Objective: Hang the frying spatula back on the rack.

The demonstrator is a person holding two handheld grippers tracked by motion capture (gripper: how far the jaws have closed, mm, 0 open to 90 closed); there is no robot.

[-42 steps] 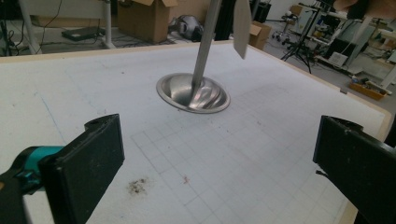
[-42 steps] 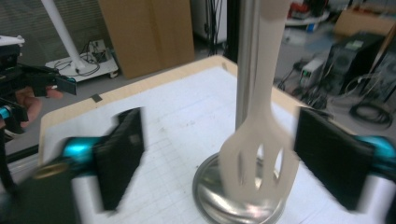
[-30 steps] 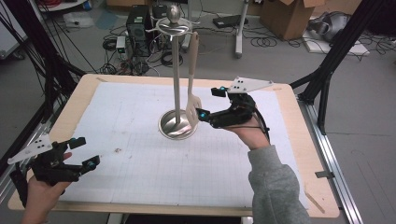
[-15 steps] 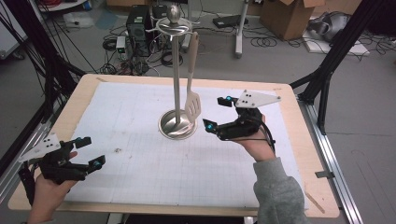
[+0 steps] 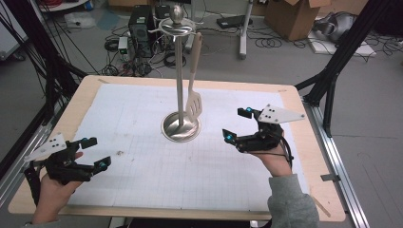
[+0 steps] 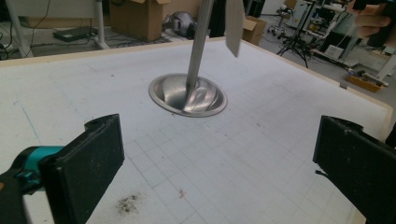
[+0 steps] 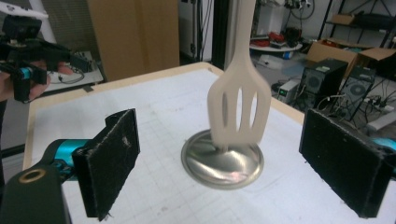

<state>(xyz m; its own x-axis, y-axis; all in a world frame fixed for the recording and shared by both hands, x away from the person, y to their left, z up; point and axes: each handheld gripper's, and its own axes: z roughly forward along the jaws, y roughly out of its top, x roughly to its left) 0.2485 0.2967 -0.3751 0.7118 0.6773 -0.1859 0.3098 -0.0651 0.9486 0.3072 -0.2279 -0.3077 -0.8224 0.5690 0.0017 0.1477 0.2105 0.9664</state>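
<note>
The right gripper (image 5: 237, 124) is spread wide, holding nothing. Just ahead of it, the pale slotted plastic spatula (image 5: 194, 102) hangs on the tall steel stand (image 5: 179, 95). The left gripper (image 5: 95, 153) is also spread, well apart from both.

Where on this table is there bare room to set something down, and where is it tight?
Bare mat lies between the left hand-held gripper and the stand's base, and along the far edge. It is tight around the base, where the hanging spatula and the right hand-held gripper are close.

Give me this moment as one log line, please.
spatula: hanging on stand | right gripper: open, beside stand, apart from spatula | left gripper: open, near table corner, holding nothing
</note>
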